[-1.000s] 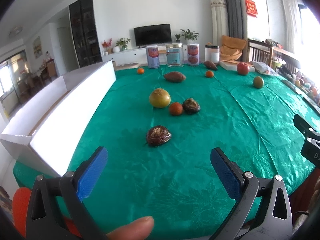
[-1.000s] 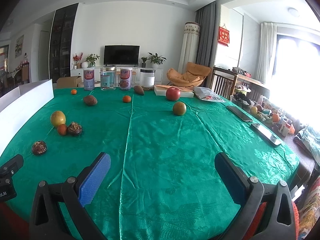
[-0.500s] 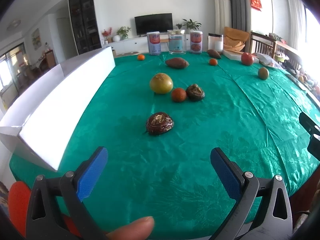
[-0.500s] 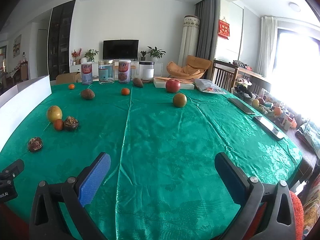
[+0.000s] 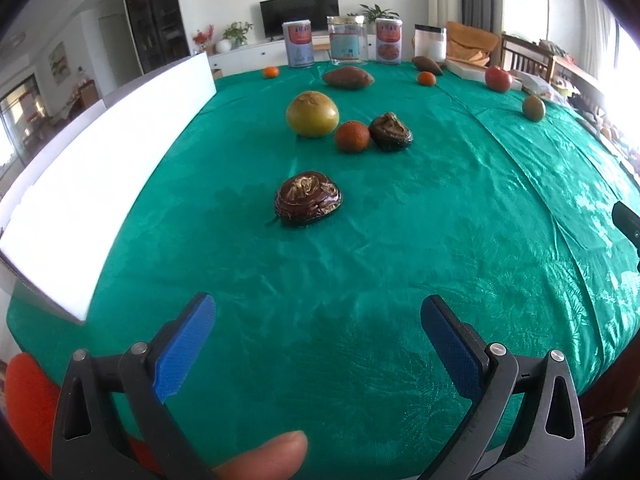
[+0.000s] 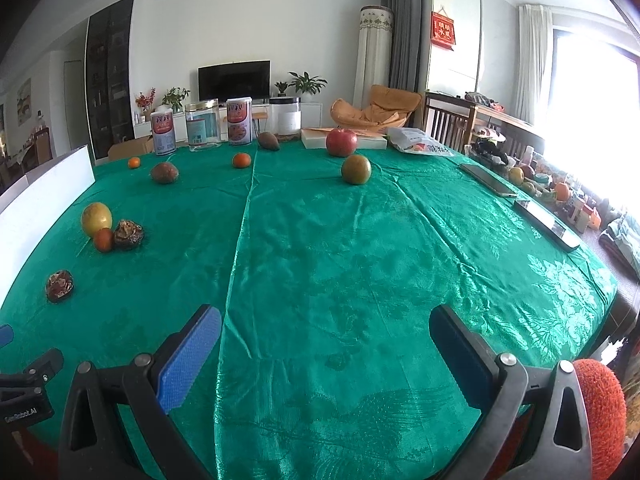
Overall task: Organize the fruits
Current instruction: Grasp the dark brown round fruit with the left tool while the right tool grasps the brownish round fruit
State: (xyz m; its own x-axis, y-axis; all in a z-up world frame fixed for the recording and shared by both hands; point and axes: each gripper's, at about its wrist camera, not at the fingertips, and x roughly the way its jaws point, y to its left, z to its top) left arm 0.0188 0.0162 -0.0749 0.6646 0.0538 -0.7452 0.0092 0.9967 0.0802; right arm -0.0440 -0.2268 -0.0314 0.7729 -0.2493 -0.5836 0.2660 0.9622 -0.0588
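Fruits lie scattered on a green tablecloth. A dark wrinkled fruit lies straight ahead of my open, empty left gripper. Behind it are a yellow-green round fruit, a small orange and a second dark wrinkled fruit. My right gripper is open and empty over bare cloth. A red apple and a green-brown fruit lie far ahead of it; the wrinkled fruit is at its left.
A long white box stands along the table's left edge. Cans and jars stand at the far edge, with brown oval fruits and small oranges near them. Two phones lie near the right edge.
My left gripper has moved forward and lower toward the near wrinkled fruit, which looks larger now. My right gripper has dipped slightly. Both stay open.
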